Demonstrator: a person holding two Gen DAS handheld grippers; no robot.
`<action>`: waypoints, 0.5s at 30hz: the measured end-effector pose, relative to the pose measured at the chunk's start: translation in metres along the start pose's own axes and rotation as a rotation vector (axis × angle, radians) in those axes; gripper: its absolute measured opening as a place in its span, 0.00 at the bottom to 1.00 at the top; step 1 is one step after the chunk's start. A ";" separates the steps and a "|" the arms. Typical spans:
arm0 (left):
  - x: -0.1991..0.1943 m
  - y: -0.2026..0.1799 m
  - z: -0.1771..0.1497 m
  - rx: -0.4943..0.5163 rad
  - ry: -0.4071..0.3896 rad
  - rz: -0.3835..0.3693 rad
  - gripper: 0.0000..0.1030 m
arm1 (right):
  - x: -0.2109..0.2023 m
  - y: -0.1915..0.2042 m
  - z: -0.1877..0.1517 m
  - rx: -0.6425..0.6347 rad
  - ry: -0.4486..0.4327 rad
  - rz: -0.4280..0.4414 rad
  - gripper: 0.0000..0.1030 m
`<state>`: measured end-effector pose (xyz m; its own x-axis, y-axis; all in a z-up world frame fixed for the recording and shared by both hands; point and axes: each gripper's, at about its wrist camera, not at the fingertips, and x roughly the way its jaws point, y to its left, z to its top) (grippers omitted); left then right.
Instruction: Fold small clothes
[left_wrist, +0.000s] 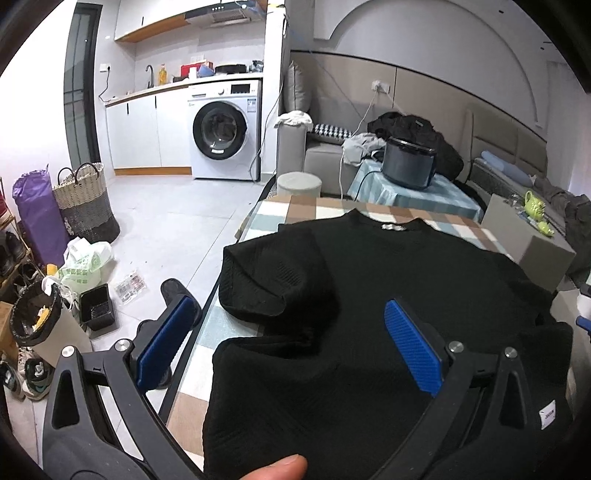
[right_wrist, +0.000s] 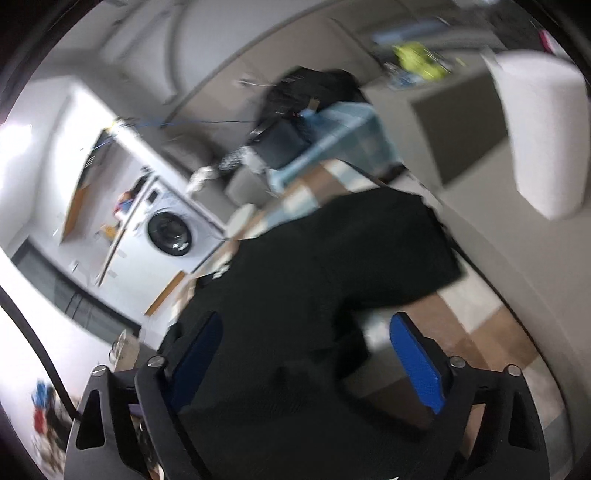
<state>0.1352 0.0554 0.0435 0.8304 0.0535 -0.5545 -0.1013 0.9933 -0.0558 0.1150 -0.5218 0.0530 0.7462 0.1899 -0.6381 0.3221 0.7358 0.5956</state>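
- we are working on a black top (left_wrist: 369, 295) that is lying spread on the checked worktop (left_wrist: 229, 332), its neck label (left_wrist: 393, 226) at the far edge from us and its hem at the near edge.
- the left gripper (left_wrist: 291, 343) is hovering over the near left part of the top, jaws spread wide, pinching nothing; one blue pad is hanging off the worktop's left edge, the other is over the cloth.
- the right gripper (right_wrist: 308, 354) is also spread, with dark cloth lying between its pads but not pressed by them; that view is blurred and rolled, so we cannot tell whether a pad is touching the fabric.
- the left sleeve (left_wrist: 273, 273) is already lying bunched inward on the body, left of the label.
- judging the step: we are lining up for a hem or side grasp, so we should be bringing each gripper to an edge of the cloth, catching the edge squarely, and lifting both sides evenly to keep the fold straight.
- risk, as we judge it: a shallow pinch on limp knit may be slipping out.
- the top's long axis is running from hem to label, pointing away from us toward the grey pot (left_wrist: 406, 162) beyond the label.
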 end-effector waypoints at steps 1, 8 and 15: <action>0.008 0.001 0.000 0.001 0.006 0.003 1.00 | 0.007 -0.010 0.004 0.033 0.021 -0.007 0.84; 0.044 0.008 -0.004 -0.030 0.049 -0.003 1.00 | 0.050 -0.055 0.019 0.187 0.088 -0.081 0.70; 0.064 0.008 -0.005 -0.015 0.067 0.038 1.00 | 0.075 -0.066 0.027 0.166 0.104 -0.219 0.58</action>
<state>0.1848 0.0665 0.0031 0.7876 0.0842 -0.6104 -0.1412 0.9889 -0.0458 0.1656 -0.5737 -0.0207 0.5874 0.1097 -0.8018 0.5664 0.6520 0.5041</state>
